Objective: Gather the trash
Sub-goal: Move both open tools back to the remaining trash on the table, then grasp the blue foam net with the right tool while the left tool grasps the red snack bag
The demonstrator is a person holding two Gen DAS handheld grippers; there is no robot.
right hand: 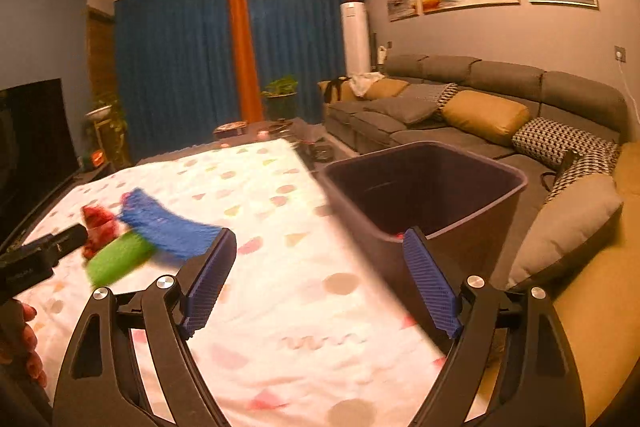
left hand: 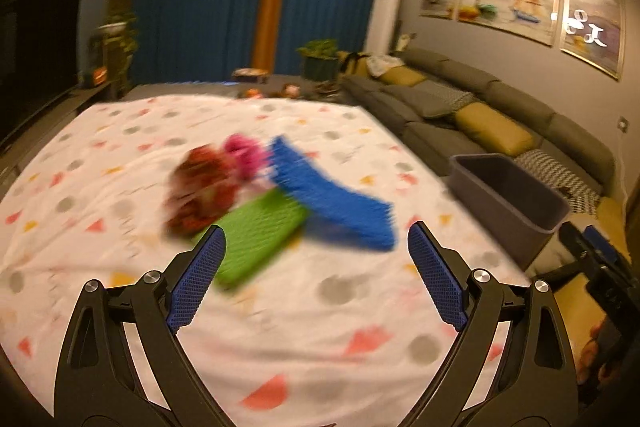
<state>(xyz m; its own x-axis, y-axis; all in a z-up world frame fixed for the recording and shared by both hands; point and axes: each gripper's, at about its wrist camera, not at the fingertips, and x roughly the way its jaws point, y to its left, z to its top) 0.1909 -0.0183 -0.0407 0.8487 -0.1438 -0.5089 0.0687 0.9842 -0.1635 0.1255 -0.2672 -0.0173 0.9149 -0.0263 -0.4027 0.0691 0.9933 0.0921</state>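
Observation:
A pile of trash lies on the patterned white cloth (left hand: 280, 307): a blue strip (left hand: 332, 199), a green flat piece (left hand: 256, 235), a red crumpled wrapper (left hand: 200, 191) and a pink crumpled piece (left hand: 244, 155), all blurred. My left gripper (left hand: 316, 251) is open and empty, just short of the green piece. My right gripper (right hand: 320, 259) is open and empty, between the pile (right hand: 160, 223) and the dark bin (right hand: 424, 195). The bin (left hand: 508, 199) stands at the cloth's right edge.
A grey sofa (right hand: 480, 99) with yellow and patterned cushions runs along the right wall. A television (left hand: 36, 47) stands at the left. Blue curtains, plants and a low table with small items are at the back.

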